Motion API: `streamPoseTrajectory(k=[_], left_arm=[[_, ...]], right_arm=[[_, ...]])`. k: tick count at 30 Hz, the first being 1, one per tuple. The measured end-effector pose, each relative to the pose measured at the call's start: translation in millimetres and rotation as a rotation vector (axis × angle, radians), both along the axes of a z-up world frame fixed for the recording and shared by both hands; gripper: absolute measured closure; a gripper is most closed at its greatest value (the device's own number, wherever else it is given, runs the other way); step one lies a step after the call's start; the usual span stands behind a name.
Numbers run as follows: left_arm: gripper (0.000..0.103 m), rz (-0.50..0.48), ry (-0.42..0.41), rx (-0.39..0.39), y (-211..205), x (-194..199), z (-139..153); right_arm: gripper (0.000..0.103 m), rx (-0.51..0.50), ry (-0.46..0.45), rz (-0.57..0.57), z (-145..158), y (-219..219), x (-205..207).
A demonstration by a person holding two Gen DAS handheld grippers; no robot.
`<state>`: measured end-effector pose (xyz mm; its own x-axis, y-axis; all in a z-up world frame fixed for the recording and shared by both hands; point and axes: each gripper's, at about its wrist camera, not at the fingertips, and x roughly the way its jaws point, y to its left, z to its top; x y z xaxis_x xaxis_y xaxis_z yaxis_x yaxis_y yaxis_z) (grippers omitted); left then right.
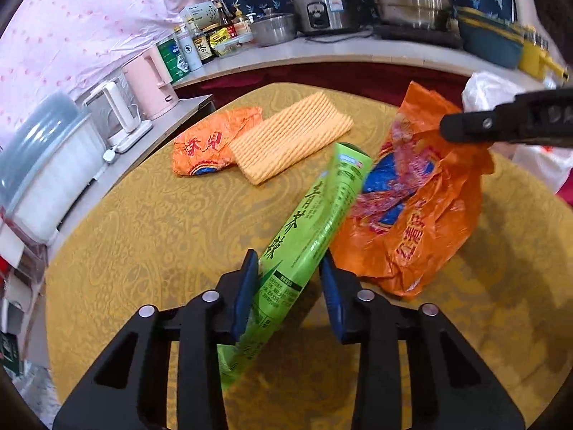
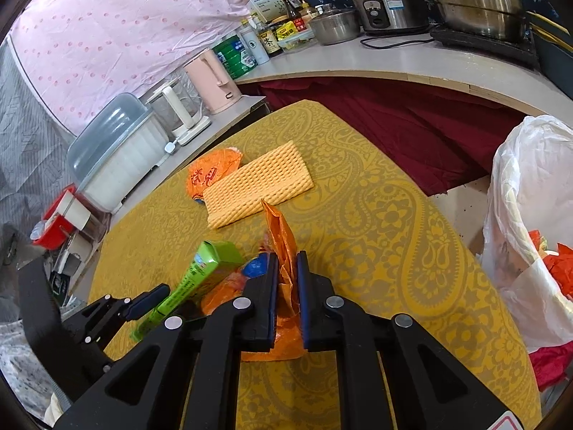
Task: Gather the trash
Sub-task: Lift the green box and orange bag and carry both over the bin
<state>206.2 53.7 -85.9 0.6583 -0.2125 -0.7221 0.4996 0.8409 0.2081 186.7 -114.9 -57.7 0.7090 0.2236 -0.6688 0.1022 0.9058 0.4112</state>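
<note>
Left gripper (image 1: 288,294) pinches the green box (image 1: 311,229), right gripper (image 2: 286,286) pinches the orange bag (image 2: 283,251); beyond both, a wrapper (image 1: 204,143) and cloth (image 1: 290,136) wait.

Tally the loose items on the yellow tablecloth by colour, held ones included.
Orange: 3, the orange bag pinched in the right gripper, the flat orange wrapper, the ribbed orange cloth
Green: 1, the green box between the fingers of the left gripper
Total: 4
</note>
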Motion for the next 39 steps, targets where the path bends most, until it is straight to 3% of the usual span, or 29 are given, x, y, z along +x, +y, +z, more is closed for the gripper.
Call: streamPoseTrajectory(k=[2,4,12,21,29,39], left_arm=[[0.075,0.006,0.022,-0.033,1,-1,4],[0.086,0.020,0.052,-0.075,3,-2,10],[0.086,0.046,0.104,-0.254,7,-19,36],[0.086,0.057,0.108,-0.375,-9,-42,68],[0.086,0.011,0.089,-0.413,-49,-60,96],[0.086,-0.070,0.073,-0.399,-107,-78,112]], right_arm=[[0.093,0.004,-0.010,-0.009,3,-5,-2],[0.094,0.003,-0.027,-0.018,9,-9,-5],[0.094,-0.036,-0.098,-0.051,37,-23,-24],[0.094,-0.058,-0.182,-0.100,74,-50,-57],[0.094,-0.070,-0.238,-0.157,98,-87,-84],[0.094,-0.074,-0.273,-0.239,112,-140,-117]])
